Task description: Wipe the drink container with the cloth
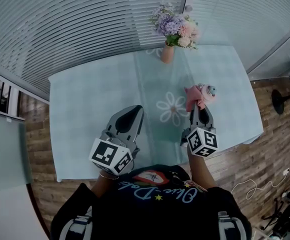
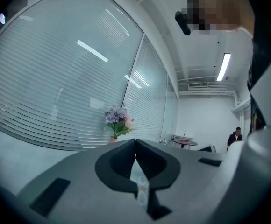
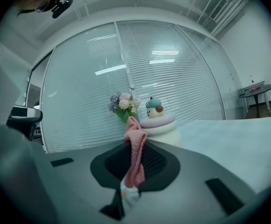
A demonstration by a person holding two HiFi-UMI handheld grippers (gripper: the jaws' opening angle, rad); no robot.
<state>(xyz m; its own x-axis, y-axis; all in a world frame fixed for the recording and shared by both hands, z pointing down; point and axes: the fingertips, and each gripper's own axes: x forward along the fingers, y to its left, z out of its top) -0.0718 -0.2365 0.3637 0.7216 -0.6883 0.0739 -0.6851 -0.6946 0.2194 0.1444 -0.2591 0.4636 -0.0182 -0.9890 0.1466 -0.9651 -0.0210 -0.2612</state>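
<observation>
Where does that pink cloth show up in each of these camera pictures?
Head view: pink cloth right of centre, at the right gripper's tip, beside the drink container.
Left gripper view: not in it.
Right gripper view: pink cloth at centre, pinched between the jaws.
Shared landmark: the flowers, seen in all three views.

Flower vase (image 1: 167, 51) on table (image 1: 85, 99) at far edge, about the middle, with blinds (image 1: 85, 24) behind. Drink container (image 1: 205, 93) on table right of middle and nearer than vase; cloth (image 1: 191, 99) just beside its left side, pinched between jaws of right gripper (image 1: 200, 111) on the near side. Left gripper (image 1: 134, 113) over near middle of table, left of right gripper, well apart from container.
</observation>
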